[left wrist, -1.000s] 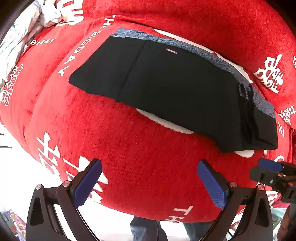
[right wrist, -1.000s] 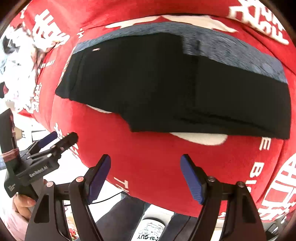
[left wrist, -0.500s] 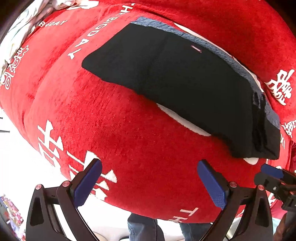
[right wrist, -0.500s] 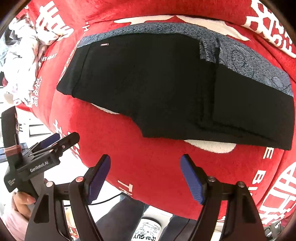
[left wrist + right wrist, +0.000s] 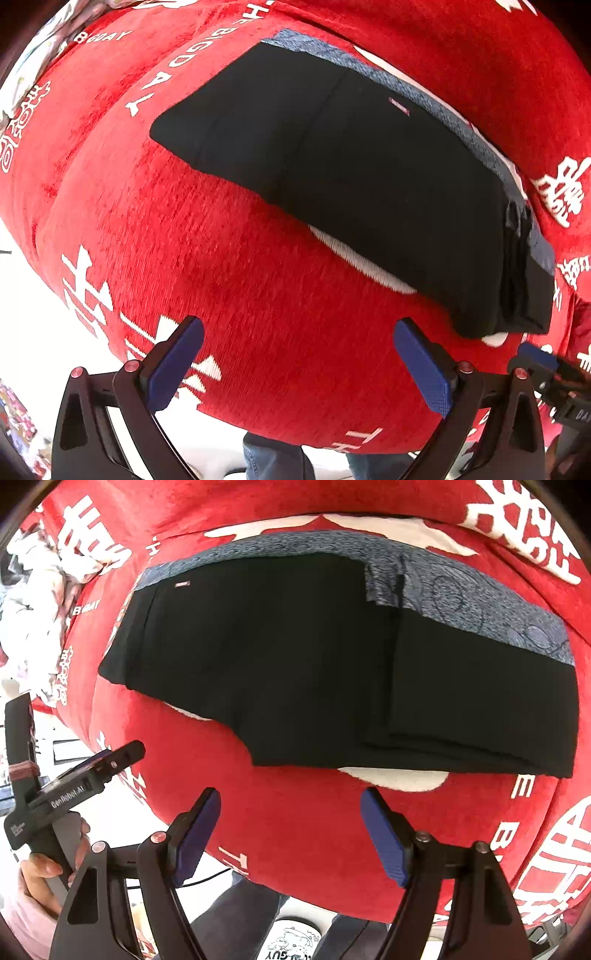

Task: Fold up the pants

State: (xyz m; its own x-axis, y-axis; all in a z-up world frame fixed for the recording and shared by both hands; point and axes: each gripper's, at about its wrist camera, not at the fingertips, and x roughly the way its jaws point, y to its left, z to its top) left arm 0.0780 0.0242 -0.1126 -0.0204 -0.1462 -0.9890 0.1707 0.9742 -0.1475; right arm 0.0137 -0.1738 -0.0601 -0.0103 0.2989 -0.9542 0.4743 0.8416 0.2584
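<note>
The black pants [image 5: 369,184] lie folded flat in the middle of the red blanket [image 5: 258,314] with white letters, and a grey patterned strip [image 5: 461,602] shows along their far edge. The left gripper [image 5: 301,363] hangs over the near edge of the blanket with its blue pads [image 5: 175,363] wide apart and nothing between them. The right gripper [image 5: 291,836] also hangs by the near edge, jaws spread and holding nothing, and both are apart from the pants
</note>
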